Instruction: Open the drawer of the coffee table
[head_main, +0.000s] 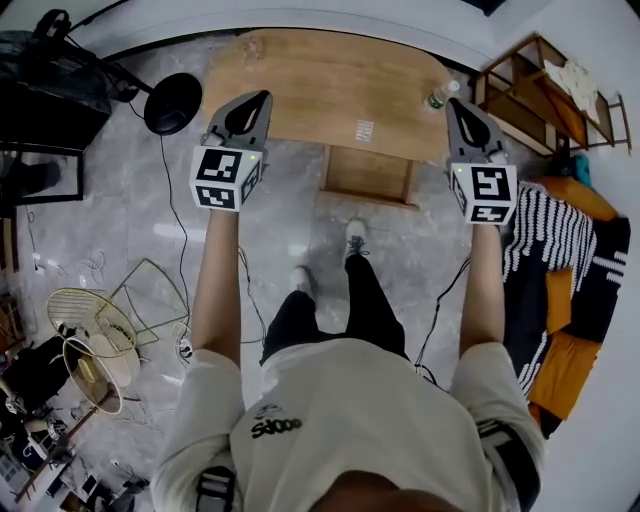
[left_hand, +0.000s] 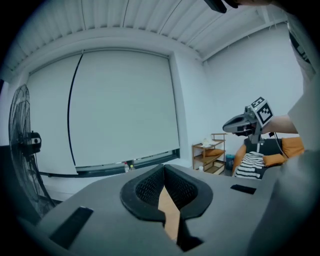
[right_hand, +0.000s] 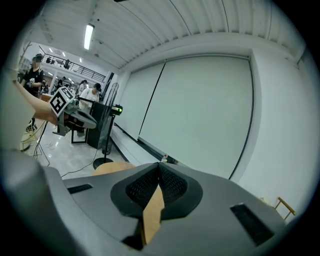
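In the head view the wooden coffee table (head_main: 320, 85) stands on the floor far below me. Its drawer (head_main: 367, 175) is pulled out from the near side, toward my feet. Both arms are held up high and level, well above the table. My left gripper (head_main: 263, 97) is shut with nothing between its jaws; in its own view the pads (left_hand: 150, 187) meet and only a sliver of tabletop shows below them. My right gripper (head_main: 452, 103) is shut and empty too, its tips (right_hand: 159, 169) closed together. Each gripper shows in the other's view: the right gripper (left_hand: 228, 126) and the left gripper (right_hand: 93, 120).
A bottle (head_main: 437, 97) stands at the table's right end. A fan's round base (head_main: 172, 103) and cable lie at the left, with wire frames (head_main: 95, 320) nearer. A wooden shelf (head_main: 545, 85) and a sofa with striped and orange cushions (head_main: 560, 260) are at the right.
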